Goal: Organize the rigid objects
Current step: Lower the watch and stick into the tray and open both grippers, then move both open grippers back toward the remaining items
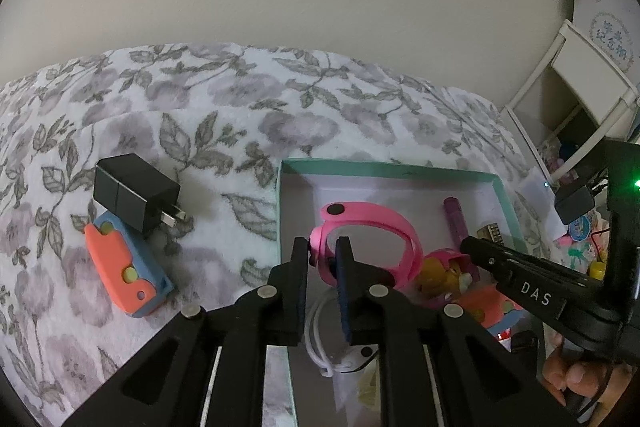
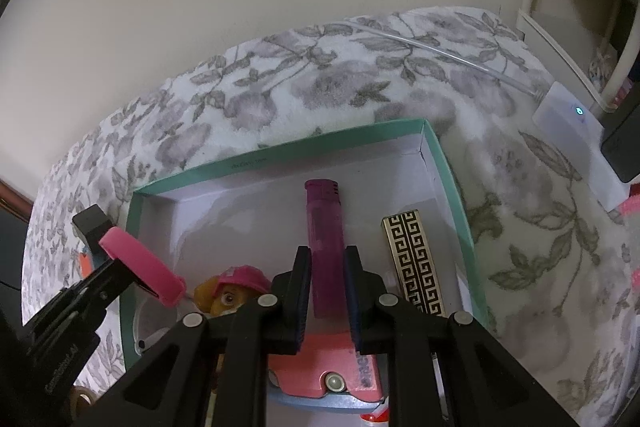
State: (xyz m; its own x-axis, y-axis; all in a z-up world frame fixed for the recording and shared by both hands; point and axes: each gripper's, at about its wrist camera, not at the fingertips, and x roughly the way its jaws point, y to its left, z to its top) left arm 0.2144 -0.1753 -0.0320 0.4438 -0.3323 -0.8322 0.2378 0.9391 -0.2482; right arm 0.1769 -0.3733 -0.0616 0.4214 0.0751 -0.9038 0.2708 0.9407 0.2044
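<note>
Charger (image 1: 134, 193) and orange-and-blue toy (image 1: 124, 267) are lying outside on the blanket (image 1: 240, 99) at the far left, the charger leaning on the toy's upper end. They are waiting their turn, I judge, since both my grippers are busy.

Moving right, the green box (image 1: 392, 169) is serving as the collecting place. My left gripper (image 1: 322, 247) is clamping the pink wristband (image 1: 384, 227) between its pads, just inside the box's left wall. I am holding it by the edge of the loop so the rest hangs free over the floor of the box (from the right camera it looks lifted clear of the bottom). A white cable (image 1: 316, 327) is lying beneath it, so I would want to set the band down beside that coil and not on it.

Next to the band a toy pup (image 2: 236, 287) in a pink cap is resting in the box, and a second orange-and-blue toy (image 2: 332, 355) is lying under my right fingers.

My right gripper (image 2: 328, 255) is gripping the purple lighter (image 2: 322, 211) near its lower end, pointing steeply down, with the lighter's cap aimed at the far wall. I am keeping it lengthwise so it lines up with the gold patterned lighter (image 2: 412, 259) lying just beside it on the right, near the box's right wall; whether the purple one is already touching the bottom I cannot tell.
</note>
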